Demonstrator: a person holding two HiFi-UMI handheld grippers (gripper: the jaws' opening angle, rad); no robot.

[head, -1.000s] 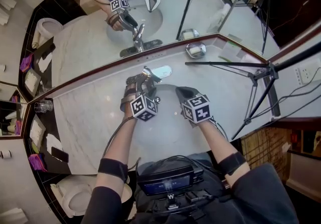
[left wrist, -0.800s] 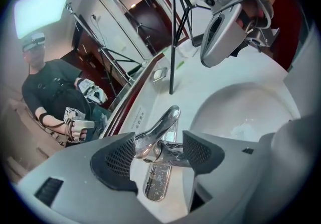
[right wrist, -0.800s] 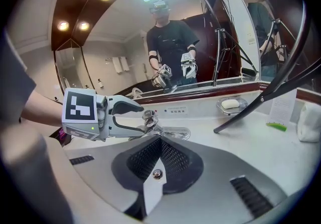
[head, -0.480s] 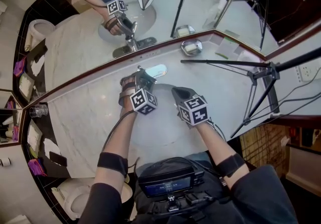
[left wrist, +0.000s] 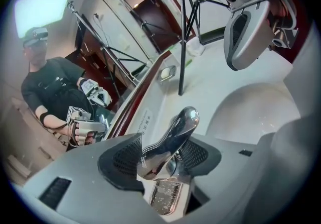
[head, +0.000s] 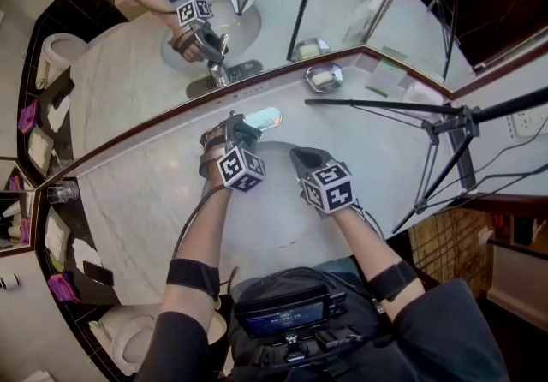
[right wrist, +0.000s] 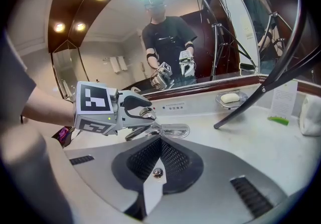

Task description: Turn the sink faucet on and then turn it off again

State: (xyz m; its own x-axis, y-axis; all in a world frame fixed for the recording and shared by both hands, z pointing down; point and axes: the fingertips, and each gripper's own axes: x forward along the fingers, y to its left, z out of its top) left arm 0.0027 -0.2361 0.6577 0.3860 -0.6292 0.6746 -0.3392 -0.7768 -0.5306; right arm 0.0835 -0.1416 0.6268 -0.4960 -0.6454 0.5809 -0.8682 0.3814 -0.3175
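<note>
The chrome faucet (head: 262,120) stands at the back rim of the sink basin (head: 276,200). Its lever (left wrist: 173,135) lies between the pads of my left gripper (left wrist: 160,156), close against the left pad, with a slit still showing on the right. These jaws have just been closing around the lever. In the head view my left gripper (head: 239,127) reaches over the faucet. My right gripper (head: 296,154) hovers over the basin just right of it, shut and empty; its pads (right wrist: 150,155) meet in the right gripper view. No water shows at the spout (right wrist: 173,130).
A soap dish (head: 324,78) with a bar sits at the back right beside the mirror (head: 282,12). A black tripod (head: 445,127) stretches across the right of the marble counter (head: 137,200). A drinking glass (head: 58,193) stands at the far left. A toilet (head: 128,339) is below left.
My left gripper has edged forward onto the faucet, and its jaws stand narrower around the lever. The right gripper has kept its place. The head camera has shifted slightly.
</note>
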